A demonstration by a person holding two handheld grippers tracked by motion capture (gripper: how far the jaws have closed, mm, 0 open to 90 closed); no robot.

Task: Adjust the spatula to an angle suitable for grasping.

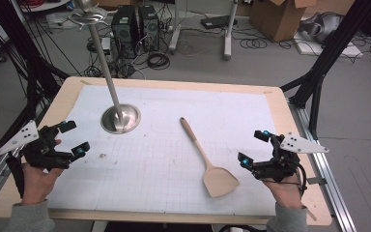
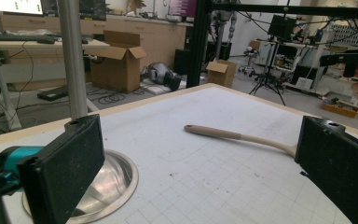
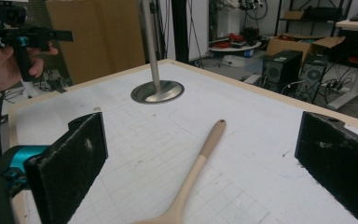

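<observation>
Wooden spatula point(image 1: 207, 159) lying flat between two gaping grippers.
Its handle points up-left toward the stand's metal base point(image 1: 121, 118), blade nearest the person; left gripper point(image 1: 72, 138) and right gripper point(image 1: 252, 146) jaws both spread apart, empty.

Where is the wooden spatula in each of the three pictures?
High view: the wooden spatula lies right of centre on the table, blade toward the person.
Left gripper view: its handle runs across the middle; the right jaw hides the blade.
Right gripper view: its handle rises from the bottom centre, between the jaws.
Shared landmark: the metal stand's round base, beyond the handle tip.
</observation>
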